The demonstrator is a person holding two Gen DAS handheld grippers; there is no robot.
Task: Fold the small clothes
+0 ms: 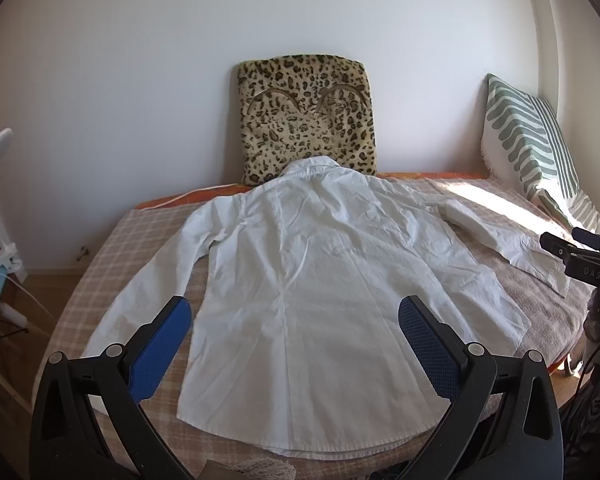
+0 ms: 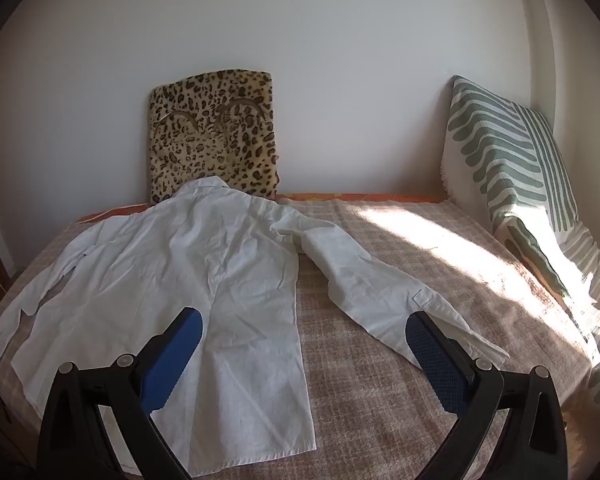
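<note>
Both grippers hang above the near edge of the bed, jaws spread wide with nothing between them: the left gripper (image 1: 294, 344) over the shirt's lower back, the right gripper (image 2: 304, 350) over the gap between the body and the right sleeve (image 2: 384, 288). A white shirt (image 1: 312, 280) lies face down, collar toward the wall, sleeves splayed to either side. I'd start with a sleeve: pinch it near the cuff, lift only a little, and lay it across the back without dragging the body. That fabric is thin and wrinkled, so it will likely slide. Under it is a checked blanket (image 2: 400, 380), sunlit at right. A leopard cushion (image 1: 306, 120) and a striped pillow (image 2: 500, 160) lean on the white wall.
</note>
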